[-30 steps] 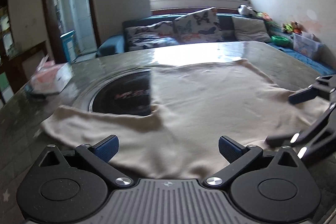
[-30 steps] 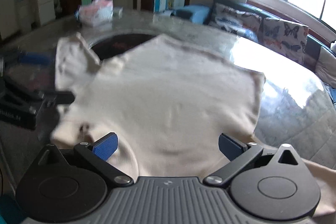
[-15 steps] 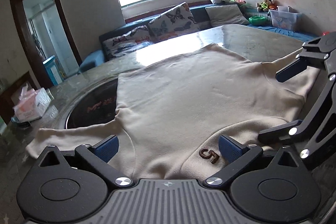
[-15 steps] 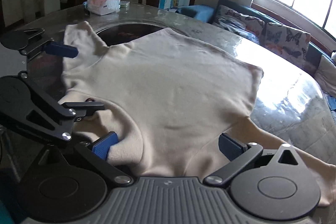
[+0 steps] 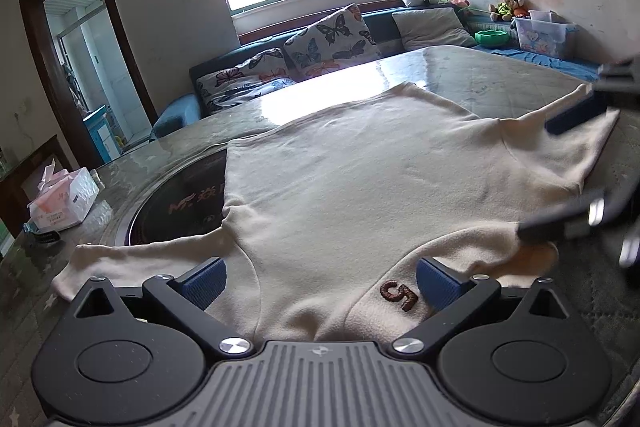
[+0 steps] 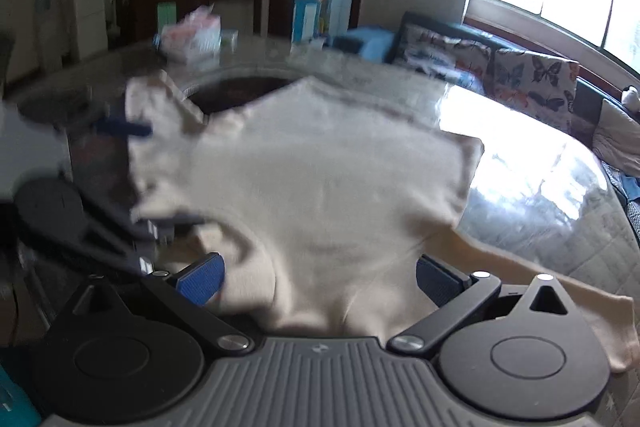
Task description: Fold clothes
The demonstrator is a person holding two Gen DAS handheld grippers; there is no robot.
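Observation:
A cream long-sleeved top (image 5: 360, 187) lies spread flat on the table, with a brown "5" patch (image 5: 398, 295) near its collar. My left gripper (image 5: 320, 285) is open, its blue pads on either side of the near edge by the collar. In the left wrist view the right gripper (image 5: 560, 175) shows at the right, open over the right shoulder. In the blurred right wrist view the top (image 6: 328, 187) fills the middle. My right gripper (image 6: 320, 281) is open at the near edge, and the left gripper (image 6: 132, 179) shows at the left.
The marble table (image 5: 500, 75) has a round dark hotplate (image 5: 180, 203) partly under the top. A tissue pack (image 5: 60, 203) lies at the far left. A sofa with butterfly cushions (image 5: 320, 39) and a window stand behind.
Both grippers have shifted over the top. In the left wrist view the right gripper has moved further right. The right wrist view has swung and gone blurred. The top lies as before.

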